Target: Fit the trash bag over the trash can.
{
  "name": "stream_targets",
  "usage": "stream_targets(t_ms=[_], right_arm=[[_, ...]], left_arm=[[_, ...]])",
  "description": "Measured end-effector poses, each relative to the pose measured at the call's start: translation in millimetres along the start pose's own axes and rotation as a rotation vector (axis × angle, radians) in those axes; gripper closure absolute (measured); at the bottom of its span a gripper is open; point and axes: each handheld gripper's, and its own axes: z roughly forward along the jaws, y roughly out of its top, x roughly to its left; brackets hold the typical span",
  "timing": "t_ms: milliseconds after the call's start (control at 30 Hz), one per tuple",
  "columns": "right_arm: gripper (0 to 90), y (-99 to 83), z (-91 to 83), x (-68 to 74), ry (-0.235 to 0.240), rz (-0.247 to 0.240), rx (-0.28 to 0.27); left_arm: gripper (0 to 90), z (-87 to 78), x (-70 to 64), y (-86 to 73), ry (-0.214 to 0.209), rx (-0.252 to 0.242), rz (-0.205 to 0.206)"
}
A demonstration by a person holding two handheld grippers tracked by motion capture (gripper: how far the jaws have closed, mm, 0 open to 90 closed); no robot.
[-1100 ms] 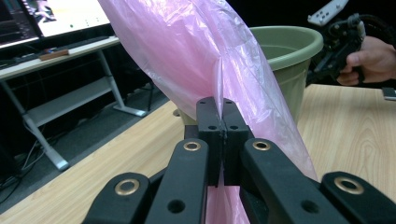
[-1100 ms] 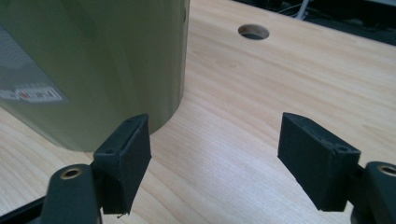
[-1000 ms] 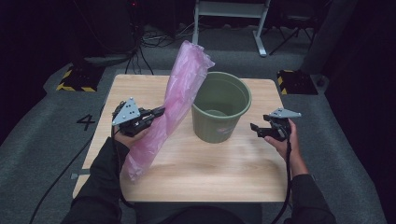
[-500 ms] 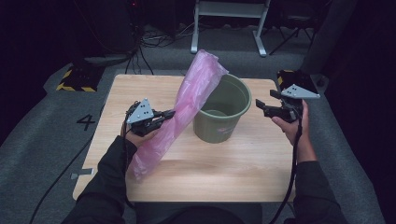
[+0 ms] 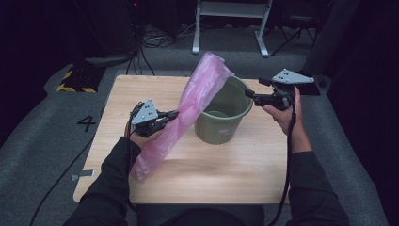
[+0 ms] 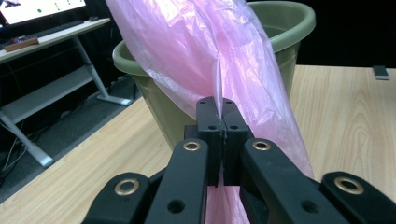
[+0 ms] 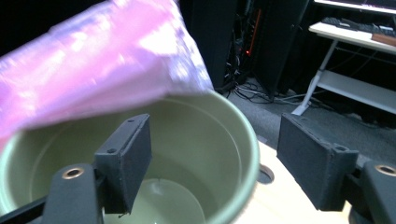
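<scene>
left gripper nearest, jaws clamped flat on a fold of the pink plastic bag, film bunched between the pads. beyond those jaws, bag rising tilted, upper end leaning over the near rim of the green bucket. farther off, right gripper at the bucket's far rim, jaws wide apart, holding nothing, bucket mouth between and below them.

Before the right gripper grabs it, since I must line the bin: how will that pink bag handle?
Probably floppy: the pink bag drapes and creases where the left gripper pinches it. Likely light, since one pinch holds it up. Its thin film may slip against the green bin.
</scene>
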Motion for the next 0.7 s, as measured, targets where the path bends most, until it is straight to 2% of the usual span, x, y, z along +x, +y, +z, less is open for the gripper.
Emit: stream_targets(t_ms=[233, 300, 433, 467, 500, 567, 633, 700], right_arm=[[26.4, 21.6, 16.9, 19.2, 0.032, -0.037, -0.013], [26.3, 26.4, 23.6, 25.7, 0.033, -0.059, -0.008], [28.3, 29.4, 35.1, 31.0, 0.04, -0.066, 0.018], [30.9, 29.5, 38.2, 31.6, 0.04, -0.071, 0.032], [48.3, 28.7, 45.9, 33.3, 0.028, -0.093, 0.063], [51.2, 28.1, 48.5, 33.7, 0.039, -0.102, 0.073], [64.3, 25.8, 55.8, 33.9, 0.081, -0.1, 0.101], [74.4, 23.2, 63.2, 36.2, 0.08, -0.109, 0.124]], left_arm=[[89.4, 10.0, -1.7, 3.0, -0.004, 0.012, 0.007], [89.4, 11.3, -1.8, 3.4, -0.004, 0.016, 0.007], [89.5, 12.8, -2.8, 4.6, -0.006, 0.018, 0.009], [89.5, 12.8, -2.9, 4.7, -0.007, 0.017, 0.011], [89.5, 12.6, -2.9, 4.8, -0.005, 0.014, 0.01], [89.5, 12.2, -3.2, 4.8, -0.004, 0.012, 0.007], [89.5, 10.7, -3.8, 4.7, -0.002, 0.009, 0.01], [89.4, 8.5, -3.8, 3.5, -0.002, 0.001, 0.003]])
